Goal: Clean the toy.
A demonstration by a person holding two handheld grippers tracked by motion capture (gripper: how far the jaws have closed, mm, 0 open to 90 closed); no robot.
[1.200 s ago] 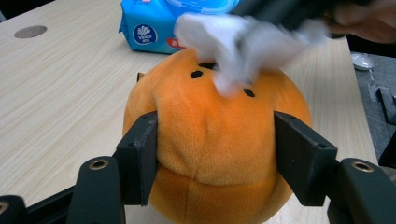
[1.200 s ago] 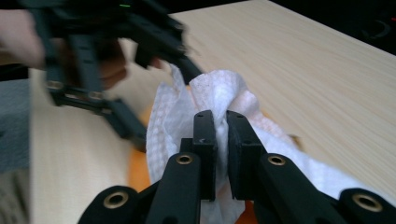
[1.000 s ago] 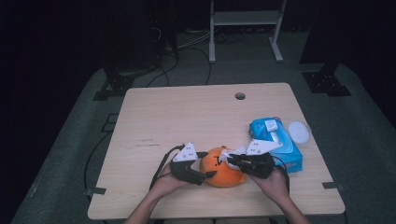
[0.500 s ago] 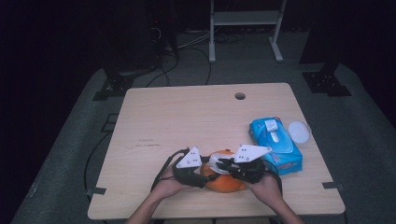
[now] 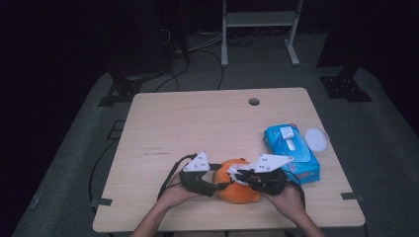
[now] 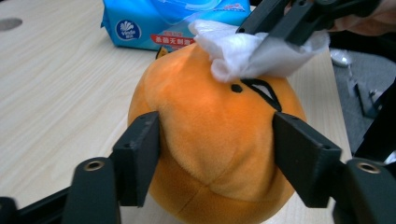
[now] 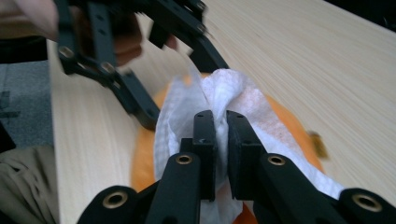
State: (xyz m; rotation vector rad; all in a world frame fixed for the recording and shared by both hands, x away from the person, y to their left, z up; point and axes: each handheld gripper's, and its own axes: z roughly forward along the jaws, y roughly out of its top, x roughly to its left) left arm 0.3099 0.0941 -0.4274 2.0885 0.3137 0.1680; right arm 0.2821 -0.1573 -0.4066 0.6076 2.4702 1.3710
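Wiping of the round orange plush toy (image 5: 237,187) with a stitched black face judged to be in mid-course. Plush toy sitting on the pale wooden counter (image 5: 197,123) near the front edge, between the two hands, just beside the blue plastic pack of wet wipes (image 5: 291,153).

Left tool (image 6: 217,154) grasping the plush toy (image 6: 215,130) by its flanks, one black jaw on each side with the pads against the fabric. Jaws just eased a little wider, toy between them all the same.

Right tool (image 7: 220,126) clenched on a crumpled white wet wipe (image 7: 243,98), pressed onto the top of the toy just above the black eye, as seen in the left gripper view (image 6: 252,56).

Done, going by the scene: wipe drawn from the pack, toy steadied, wipe brought into contact with the crown. Left, as a judgement: rubbing over the rest of the face and sides, probably turning the toy, then setting the wipe aside. No visible stain to mark cleaned from uncleaned fabric, so hard to say how much surface is covered.

Writing: "vinda" readable in a round white logo (image 6: 125,29) on the pack's corner. Below it a red band with white Chinese characters, too blurred to read with confidence. On the counter, a faint short line of print (image 5: 153,153), too small to read.
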